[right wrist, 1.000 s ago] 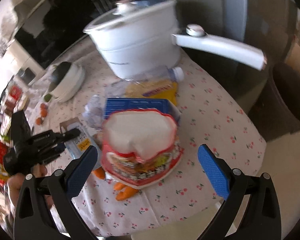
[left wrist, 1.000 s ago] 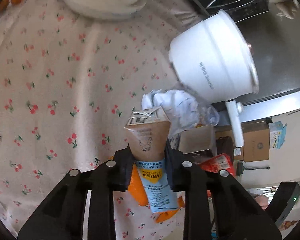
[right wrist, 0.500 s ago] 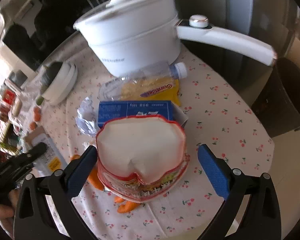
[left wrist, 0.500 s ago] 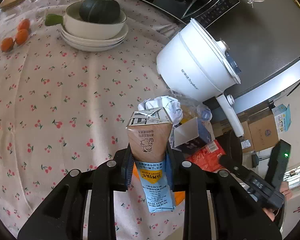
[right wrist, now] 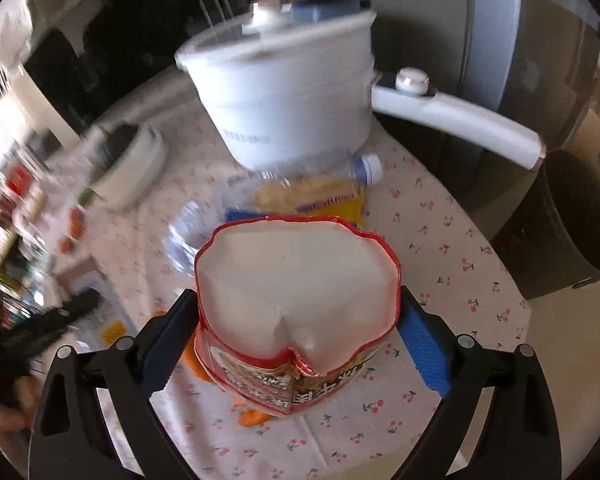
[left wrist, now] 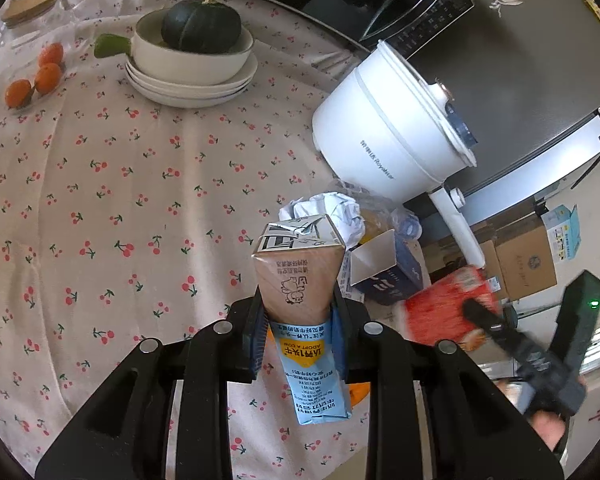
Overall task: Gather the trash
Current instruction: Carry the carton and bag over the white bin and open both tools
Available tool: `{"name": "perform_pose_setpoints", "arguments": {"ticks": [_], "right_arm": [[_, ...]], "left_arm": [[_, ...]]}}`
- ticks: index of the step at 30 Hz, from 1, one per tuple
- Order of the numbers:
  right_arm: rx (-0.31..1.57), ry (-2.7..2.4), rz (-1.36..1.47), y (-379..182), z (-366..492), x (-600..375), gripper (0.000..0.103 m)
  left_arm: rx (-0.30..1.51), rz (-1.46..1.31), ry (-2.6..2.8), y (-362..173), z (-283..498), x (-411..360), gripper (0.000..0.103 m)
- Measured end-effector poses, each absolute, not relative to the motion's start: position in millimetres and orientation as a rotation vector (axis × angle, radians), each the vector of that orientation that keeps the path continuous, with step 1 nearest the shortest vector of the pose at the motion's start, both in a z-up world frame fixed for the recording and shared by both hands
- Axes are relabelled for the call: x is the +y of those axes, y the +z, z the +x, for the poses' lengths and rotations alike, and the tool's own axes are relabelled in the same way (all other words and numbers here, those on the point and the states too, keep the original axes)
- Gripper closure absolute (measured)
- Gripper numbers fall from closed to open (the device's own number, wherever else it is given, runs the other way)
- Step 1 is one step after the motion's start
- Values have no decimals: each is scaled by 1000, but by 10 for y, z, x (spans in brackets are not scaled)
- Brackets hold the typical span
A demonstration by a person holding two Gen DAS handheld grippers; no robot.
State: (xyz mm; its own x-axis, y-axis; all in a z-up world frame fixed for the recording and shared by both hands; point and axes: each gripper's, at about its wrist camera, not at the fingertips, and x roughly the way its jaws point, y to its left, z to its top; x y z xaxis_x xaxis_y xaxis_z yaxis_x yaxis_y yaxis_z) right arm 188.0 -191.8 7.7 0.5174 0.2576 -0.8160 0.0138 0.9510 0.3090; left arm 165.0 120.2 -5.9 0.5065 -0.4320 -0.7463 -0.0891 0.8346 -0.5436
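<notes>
My left gripper is shut on a brown and blue milk carton and holds it above the cherry-print tablecloth. My right gripper is shut on a red instant-noodle cup, its blue pads against both sides; the cup also shows in the left wrist view. On the table lie a crumpled white paper, an open blue box, a clear plastic bottle and a yellow wrapper. A dark trash bin stands on the floor past the table's right edge.
A white electric pot with a long handle stands behind the trash pile. A bowl with a dark green squash sits on stacked plates at the back. Small oranges lie far left. Cardboard boxes stand on the floor.
My right gripper's fingers have closed onto the noodle cup and lifted it. My left gripper has pulled back and risen with the carton, so more of the table shows.
</notes>
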Motion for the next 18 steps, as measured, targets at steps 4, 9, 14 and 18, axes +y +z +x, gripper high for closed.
{"name": "perform_pose_setpoints", "arguments": {"ticks": [4,9,14,18], "right_arm": [[992,187,474,152,1812,-2315,11],[986,278,713,103,1685,-2639,10],[994,254,701,165,1499,-2762,10],[1005,226,626,255,1244,-2813,10]], "left_arm": [[1019,-577,-236,-10,1607,1210,78],[1016,-583,-264,22,1538,1167,78],[1005,-546,-317,110,1435,991,78],[1023,-490,-381,125,1309,741,78]]}}
